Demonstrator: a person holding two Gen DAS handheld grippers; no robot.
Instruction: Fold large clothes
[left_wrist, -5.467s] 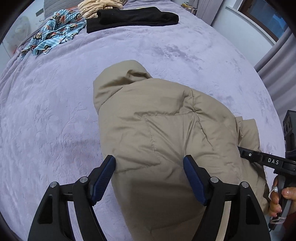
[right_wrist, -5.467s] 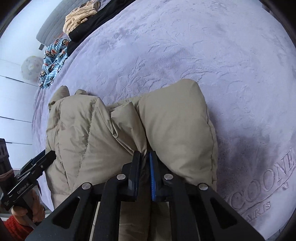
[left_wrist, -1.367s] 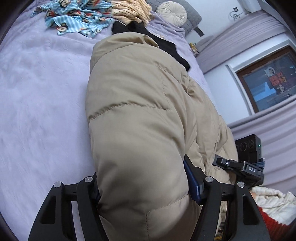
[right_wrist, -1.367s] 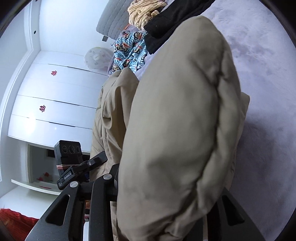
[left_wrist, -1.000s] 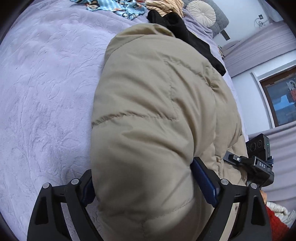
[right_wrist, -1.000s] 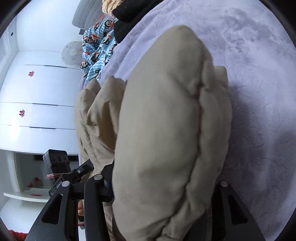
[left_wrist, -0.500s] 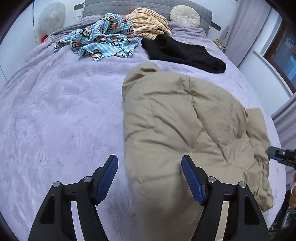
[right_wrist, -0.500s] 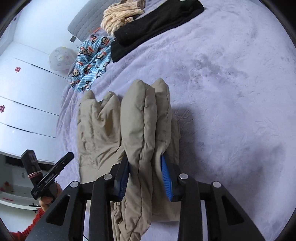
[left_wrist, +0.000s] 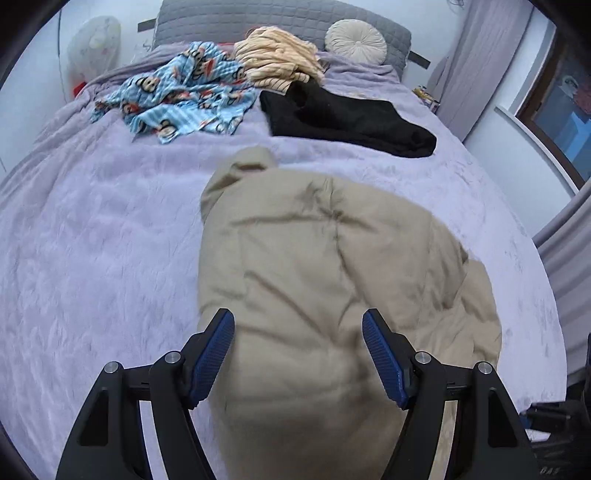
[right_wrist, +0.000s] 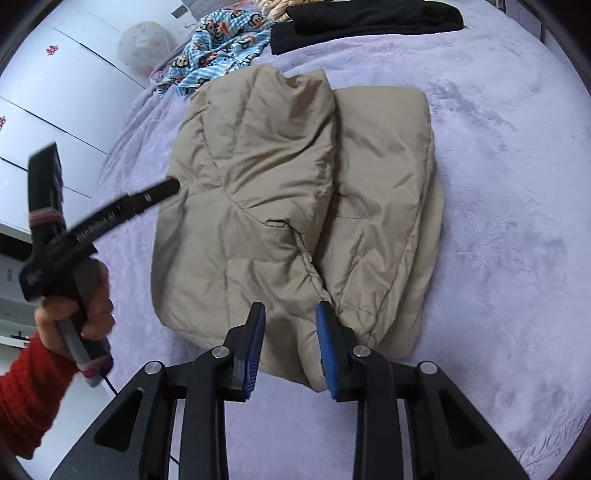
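Two hand-held grippers hover over the tan puffer jacket, folded mid-bed: left hand-held gripper wide, empty; right hand-held gripper closing on nothing. We fear the puffy fold springing open.

My left hand-held gripper pointed steeply down, its blue pads standing well apart and pressing on nothing. My right hand-held gripper also tilted downward, jaws closing, nothing pinched between them. To its left, my left hand, in a red sleeve, gripped the other handle.
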